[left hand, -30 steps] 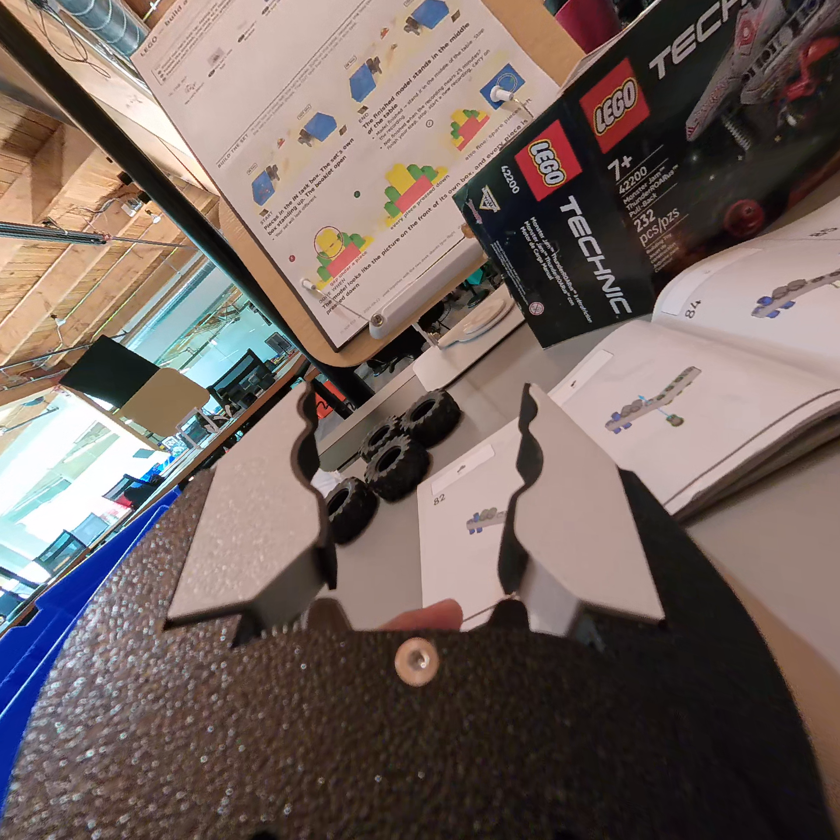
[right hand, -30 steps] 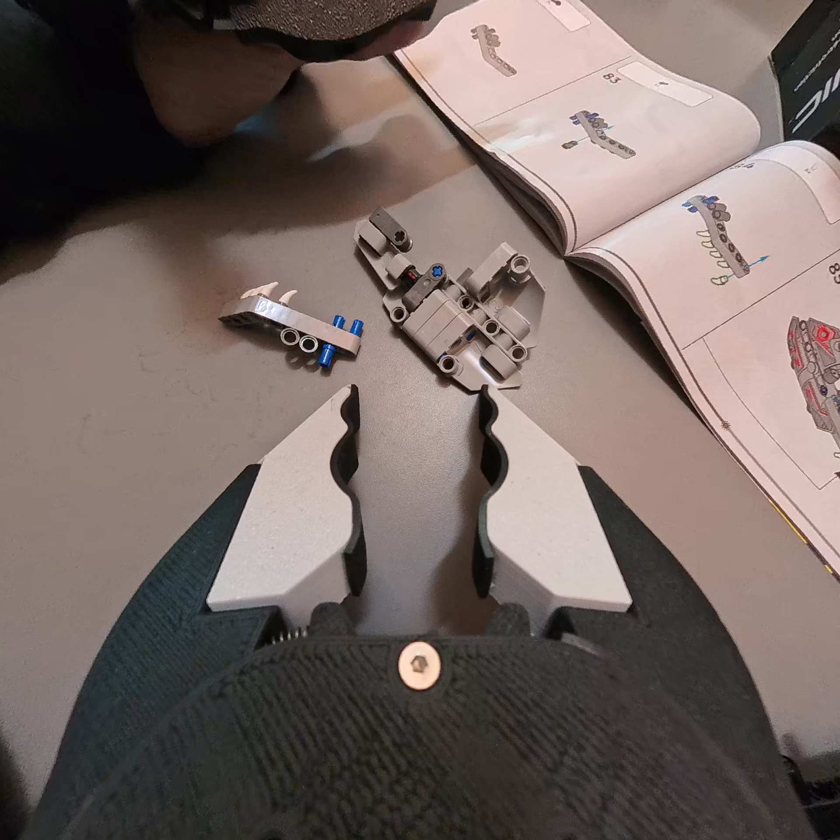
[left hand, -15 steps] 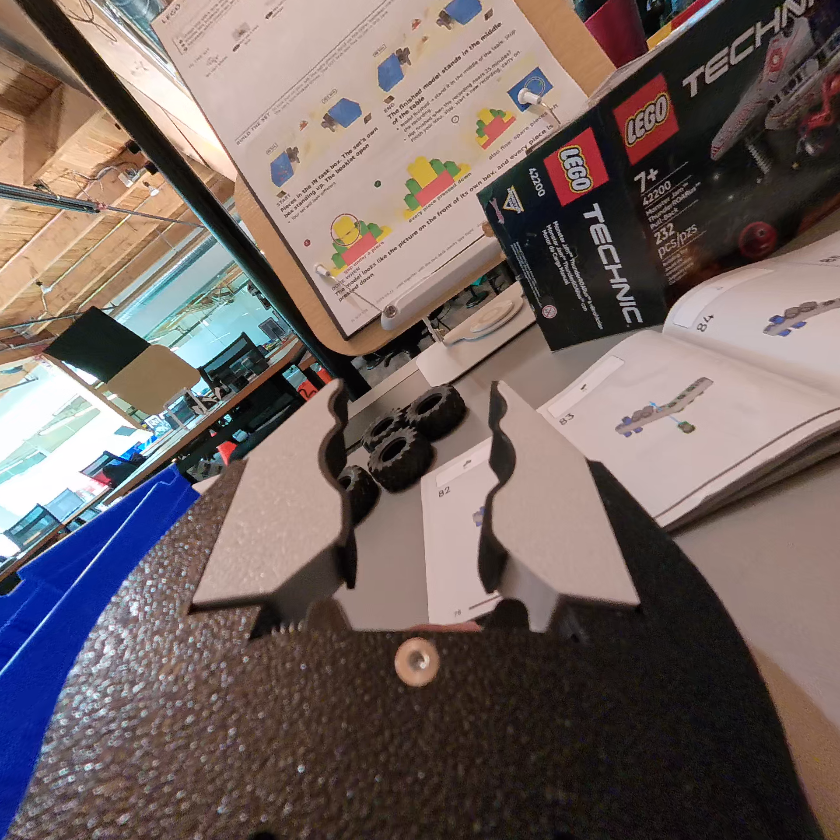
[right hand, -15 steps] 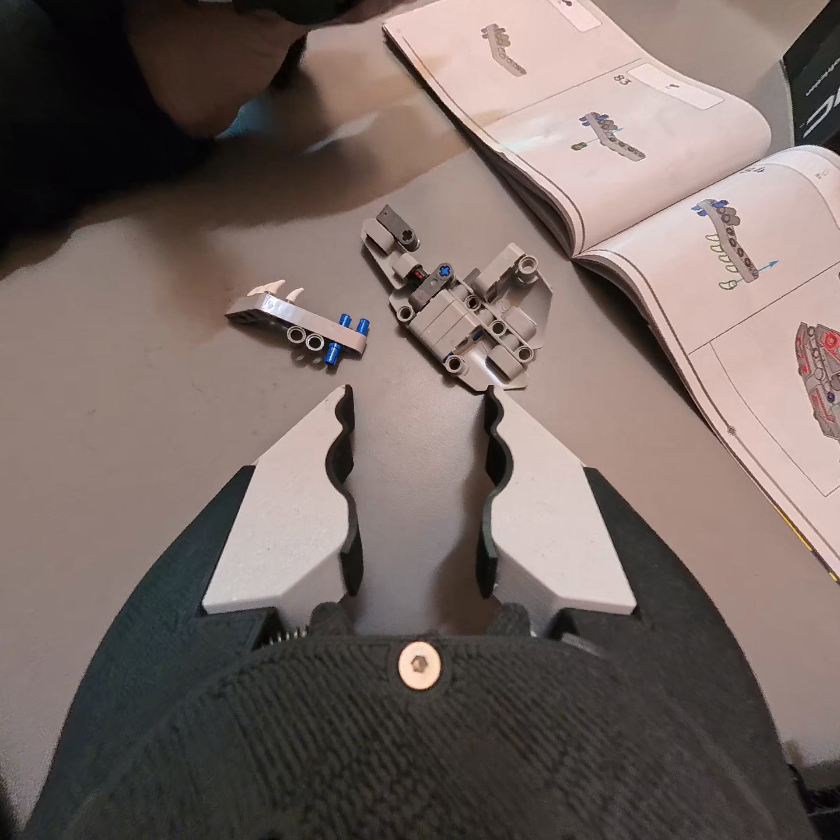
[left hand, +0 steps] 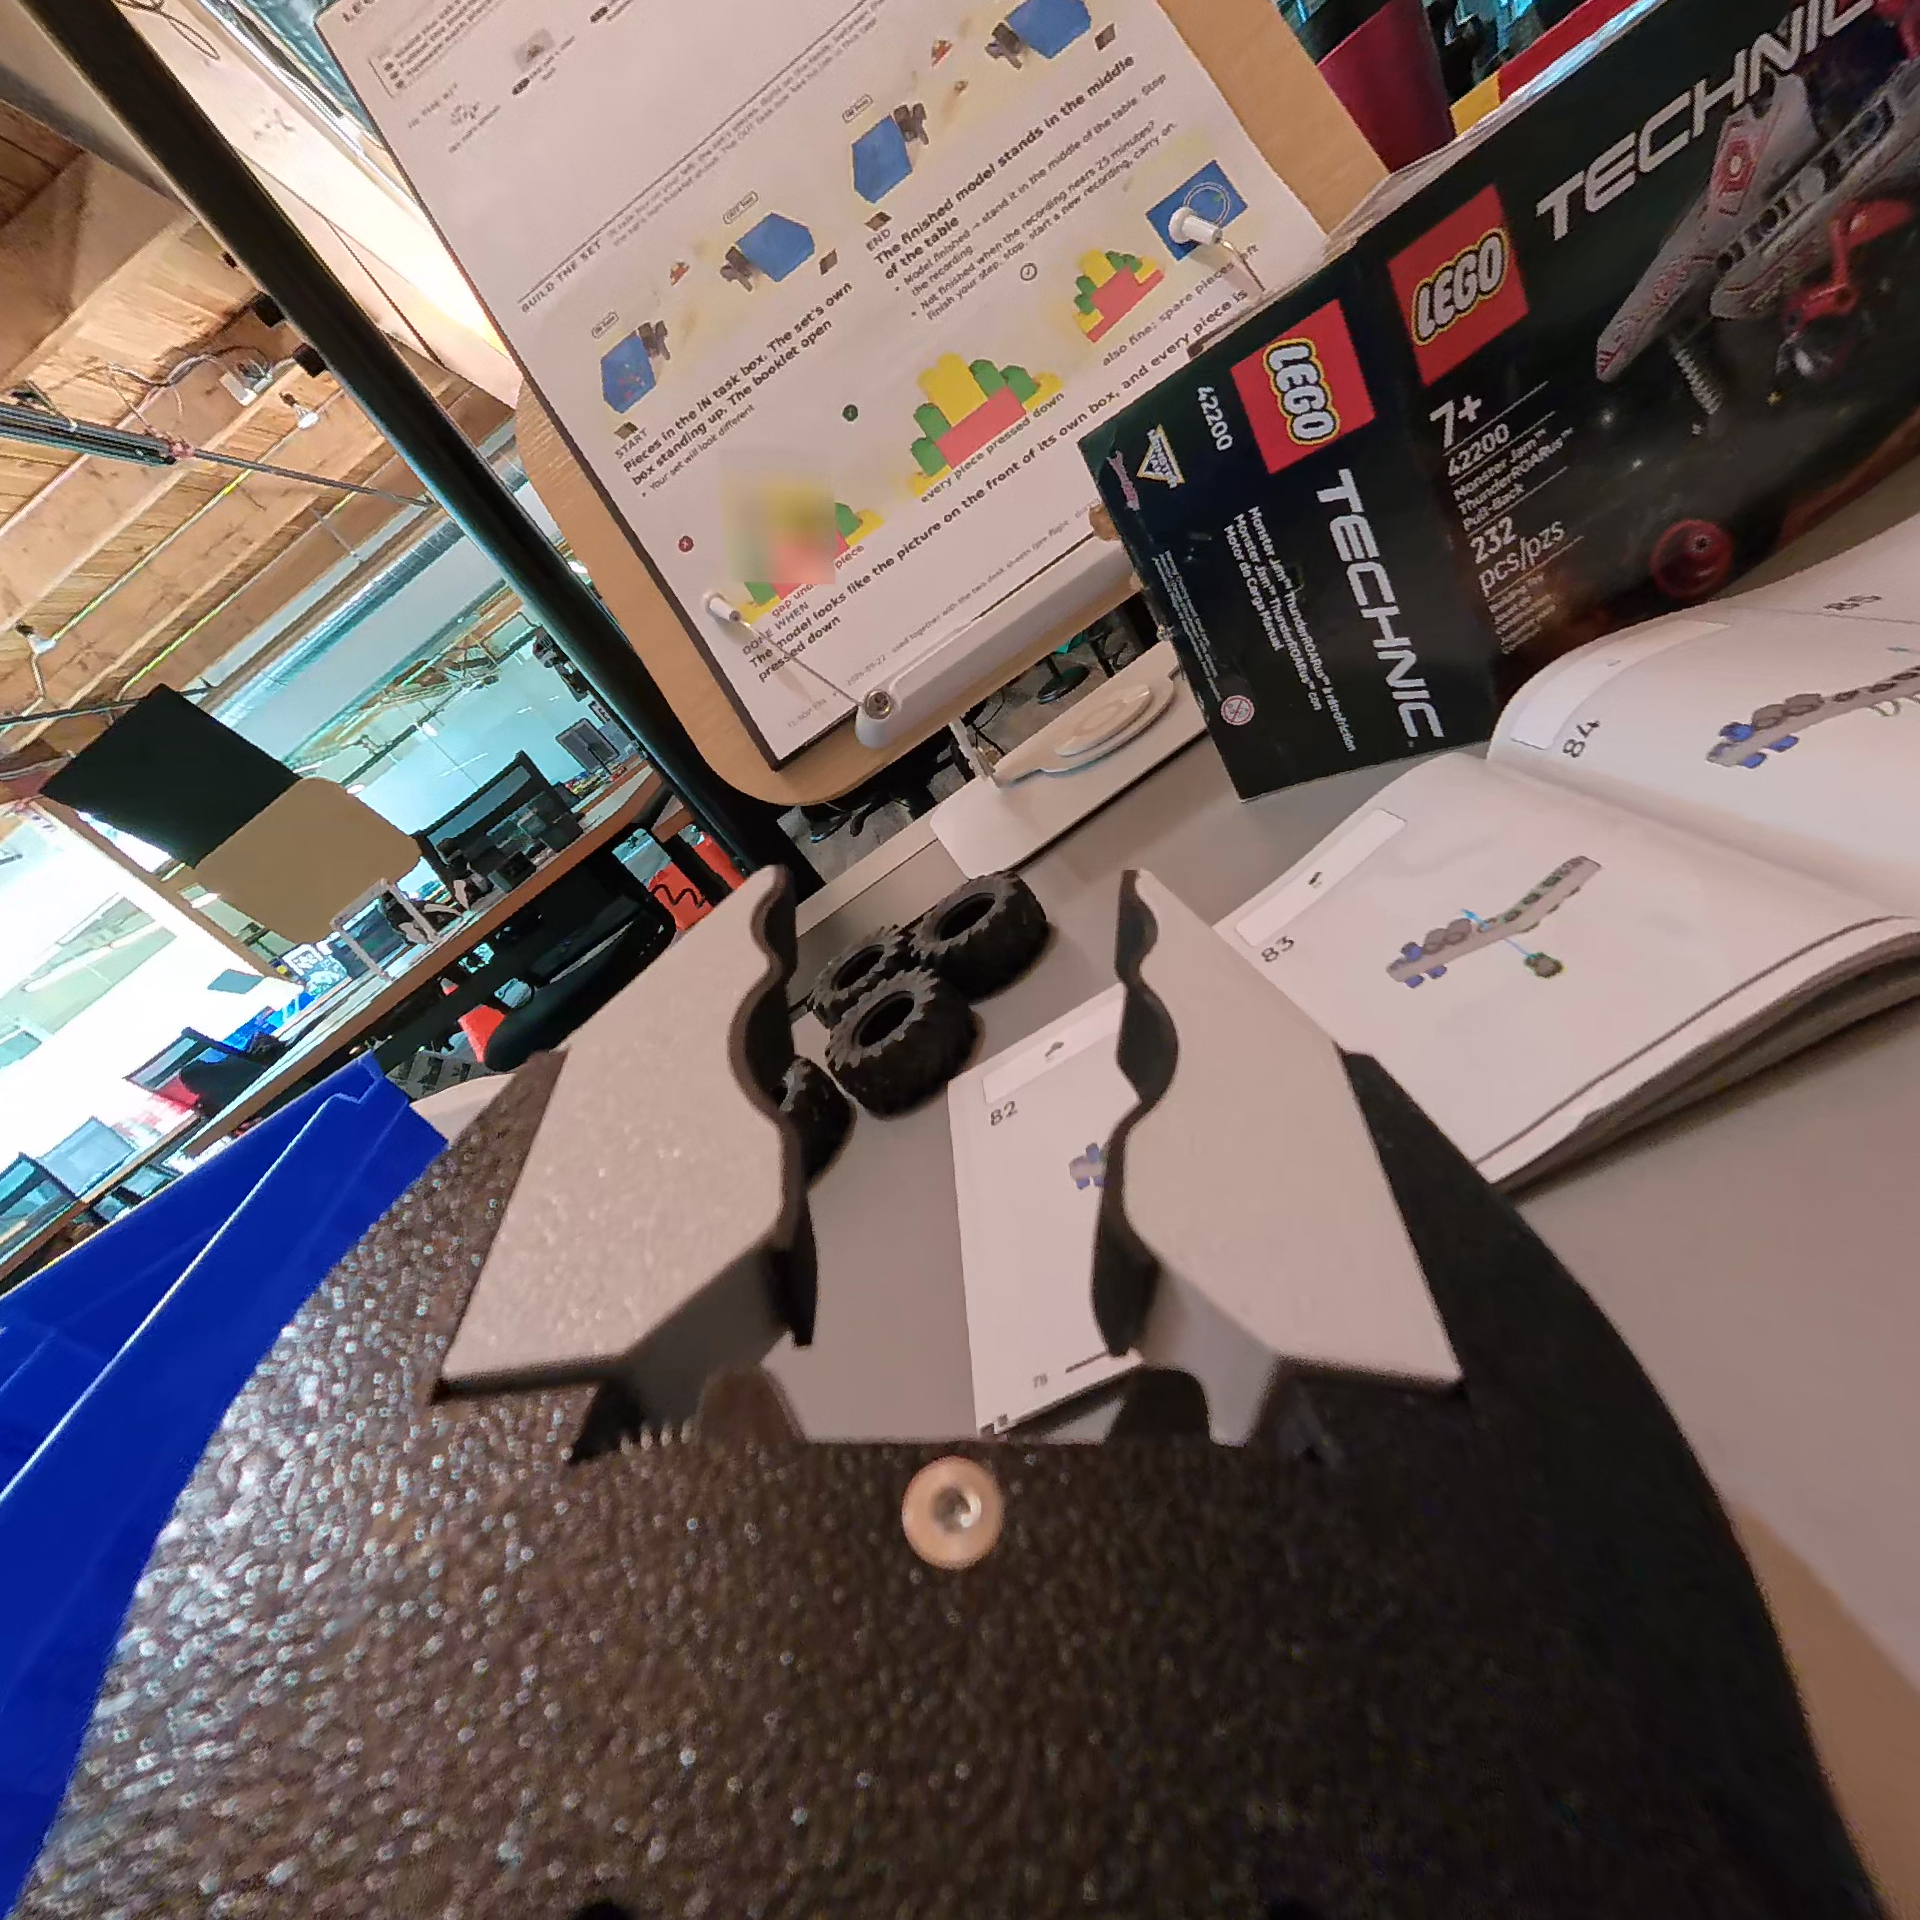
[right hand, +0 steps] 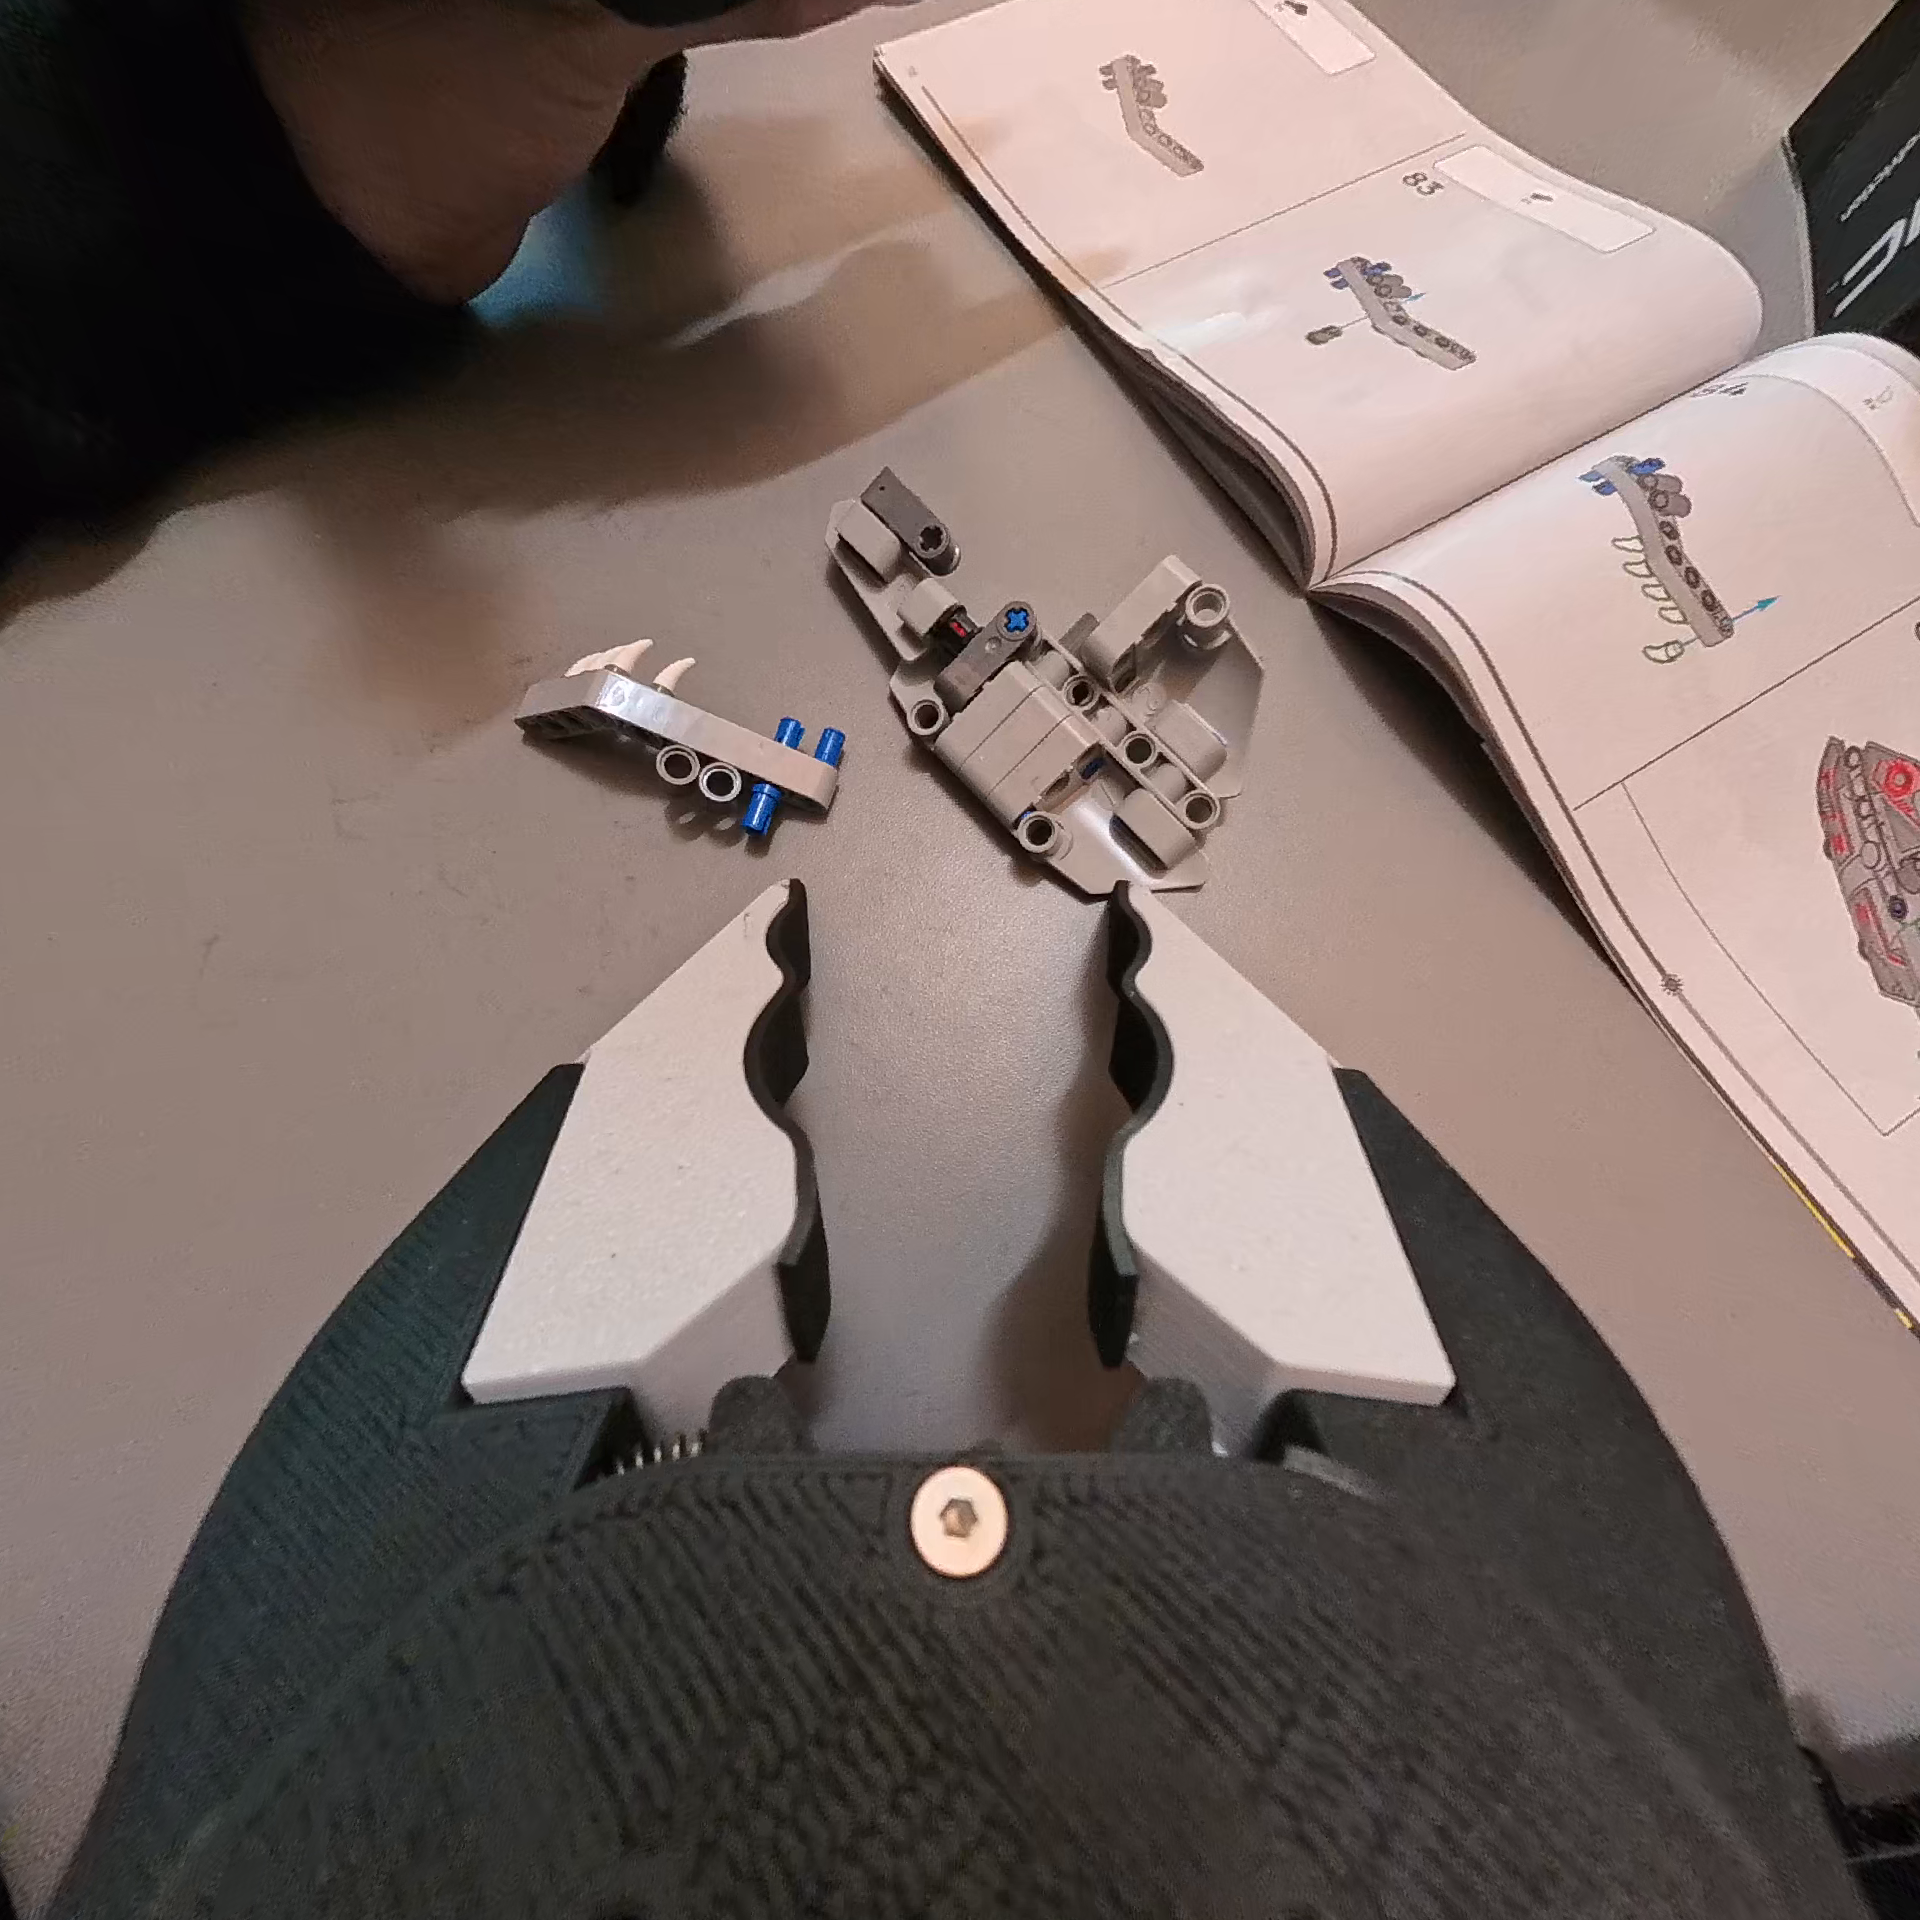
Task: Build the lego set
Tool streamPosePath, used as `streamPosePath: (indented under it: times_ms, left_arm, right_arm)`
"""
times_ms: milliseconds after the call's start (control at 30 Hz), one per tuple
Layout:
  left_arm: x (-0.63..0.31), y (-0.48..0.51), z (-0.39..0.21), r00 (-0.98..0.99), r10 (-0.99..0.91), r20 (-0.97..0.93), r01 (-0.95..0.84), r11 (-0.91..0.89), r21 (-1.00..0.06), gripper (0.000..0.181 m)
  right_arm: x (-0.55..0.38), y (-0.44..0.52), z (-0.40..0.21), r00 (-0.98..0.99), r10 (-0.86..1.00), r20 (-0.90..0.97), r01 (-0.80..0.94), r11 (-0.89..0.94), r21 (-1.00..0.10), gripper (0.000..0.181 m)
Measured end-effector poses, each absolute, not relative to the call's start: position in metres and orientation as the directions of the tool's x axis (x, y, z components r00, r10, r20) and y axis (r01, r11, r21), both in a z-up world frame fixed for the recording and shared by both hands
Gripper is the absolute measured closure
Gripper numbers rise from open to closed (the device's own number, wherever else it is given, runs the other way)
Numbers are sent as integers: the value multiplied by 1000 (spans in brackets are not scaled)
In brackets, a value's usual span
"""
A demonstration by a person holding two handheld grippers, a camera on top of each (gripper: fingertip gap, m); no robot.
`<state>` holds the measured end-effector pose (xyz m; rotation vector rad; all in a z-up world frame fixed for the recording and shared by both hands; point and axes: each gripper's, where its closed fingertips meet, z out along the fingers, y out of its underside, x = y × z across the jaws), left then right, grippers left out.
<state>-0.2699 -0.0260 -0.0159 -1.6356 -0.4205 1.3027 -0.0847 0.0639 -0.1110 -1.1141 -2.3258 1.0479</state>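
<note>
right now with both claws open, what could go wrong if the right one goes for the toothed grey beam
1. The toothed grey beam lies flat on the table; the right claw could slide it instead of gripping.
2. Squeezing its blue pins or white teeth might pop them loose.
3. The grey sub-assembly sits close beside it and could get bumped.

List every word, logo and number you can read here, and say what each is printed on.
I won't copy out the writing; here is what bears it.
Dark set box, standing upright: logos, large print, numbers.
White instruction sheet on the tilted board: headings, captions; smallest lines blurred.
Open booklet: step and page numbers.
</note>
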Motion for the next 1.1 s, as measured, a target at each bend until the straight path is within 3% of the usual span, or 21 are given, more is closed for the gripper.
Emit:
streamPosePath:
  times_ms: [1100]
  left_arm:
    - [-267, -18, -22, 400, 706, -584, -300, -501, -812, 124]
  right_arm:
    - [-86, 64, -111, -624, 782, -1, 518, 412, -749, 125]
